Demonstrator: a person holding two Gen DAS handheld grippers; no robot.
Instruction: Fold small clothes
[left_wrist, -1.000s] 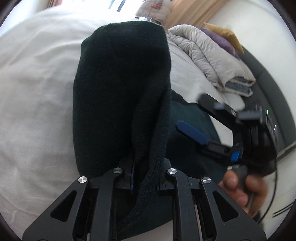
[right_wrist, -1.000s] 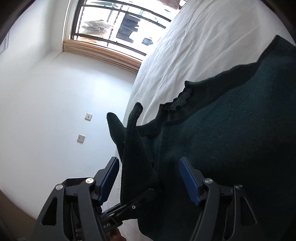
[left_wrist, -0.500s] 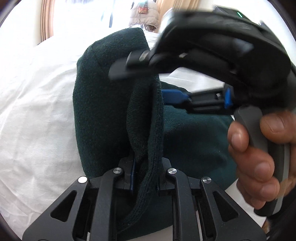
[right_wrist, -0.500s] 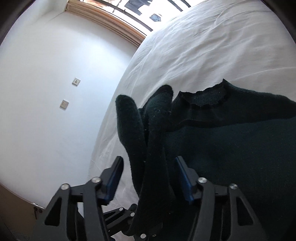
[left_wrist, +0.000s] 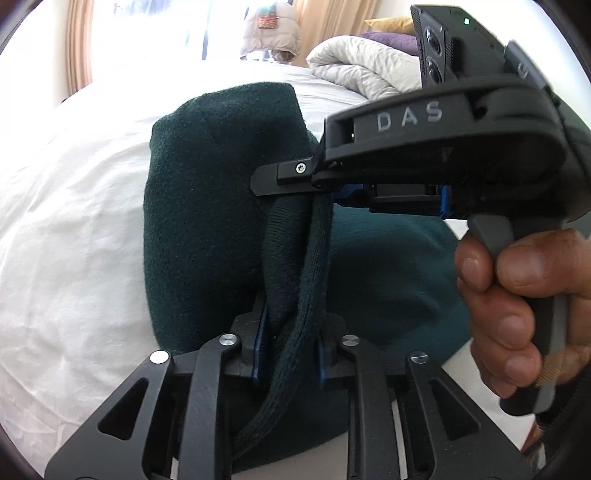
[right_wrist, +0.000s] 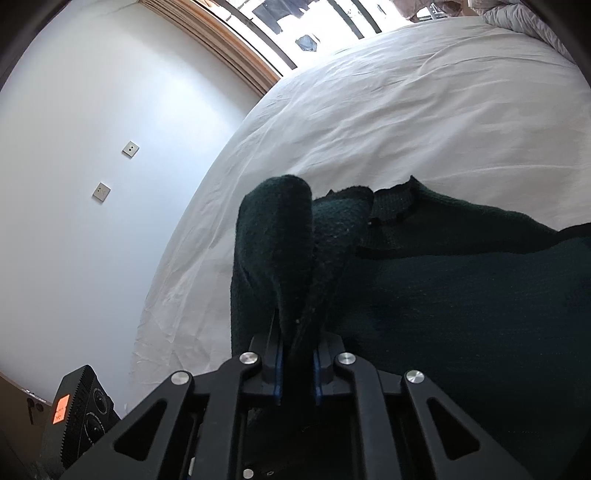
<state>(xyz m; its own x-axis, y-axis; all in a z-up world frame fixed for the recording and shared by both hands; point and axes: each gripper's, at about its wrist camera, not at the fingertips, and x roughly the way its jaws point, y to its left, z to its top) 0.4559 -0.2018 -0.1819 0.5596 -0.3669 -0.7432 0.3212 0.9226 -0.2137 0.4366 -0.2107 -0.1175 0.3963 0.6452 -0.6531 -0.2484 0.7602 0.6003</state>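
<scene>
both claws are gripping my sweater (left_wrist: 207, 206) over the bed (left_wrist: 74, 229): left claw (left_wrist: 288, 354) loosening, right claw (right_wrist: 295, 365) tightening.

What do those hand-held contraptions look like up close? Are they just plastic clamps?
Roughly, yes. Each is matte black plastic ending in two-fingered tongs with blue pads on the inner faces, joined by triangular cut-out links with silver round pivot pins. The right tongs show a curved black housing with raised grey letters "DAS", a small green light, round lenses on top and a grey pistol handle. The left tongs look the same build.
</scene>
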